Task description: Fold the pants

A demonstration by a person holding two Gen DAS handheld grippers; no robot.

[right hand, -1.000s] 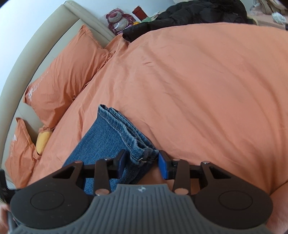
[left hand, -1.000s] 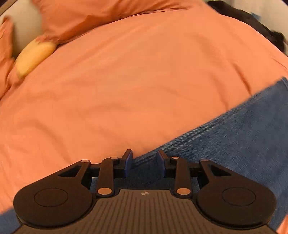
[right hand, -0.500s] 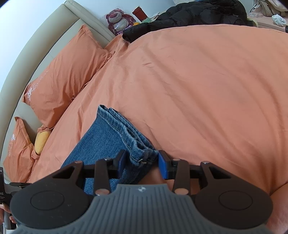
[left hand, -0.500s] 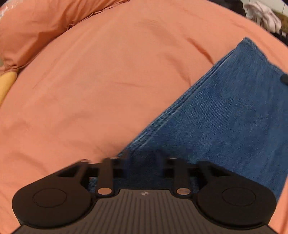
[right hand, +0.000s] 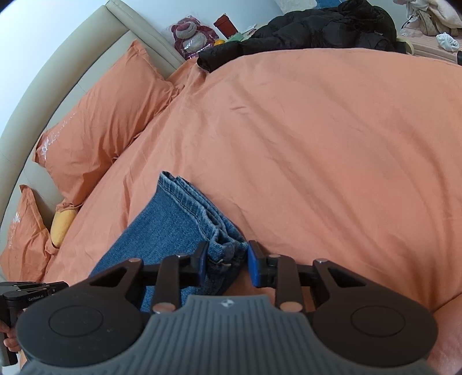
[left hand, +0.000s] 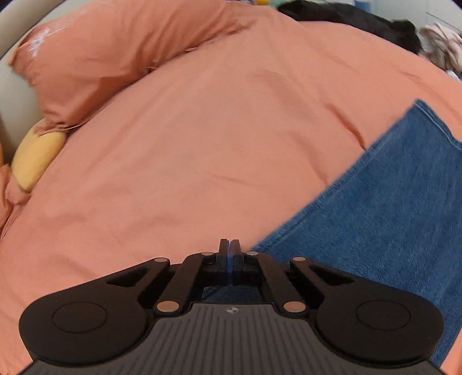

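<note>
Folded blue jeans [left hand: 384, 219] lie flat on the orange bed cover [left hand: 202, 138]. In the left wrist view my left gripper [left hand: 229, 245] is shut with nothing between its pads, at the jeans' near left edge. In the right wrist view the jeans [right hand: 173, 225] end in stacked hems, and my right gripper [right hand: 226, 259] is open with its blue pads on either side of the hem corner, not pinching it. The left gripper's body also shows in the right wrist view [right hand: 31, 291] at the far left.
Orange pillows [right hand: 101, 127] and a yellow cushion [left hand: 34, 161] lie by the beige headboard [right hand: 72, 69] on the left. A black jacket [right hand: 317, 26] and a plush toy [right hand: 190, 31] sit at the bed's far end.
My left gripper has closed from open and swung left off the jeans' edge. The right gripper has stayed open around the hem corner.
</note>
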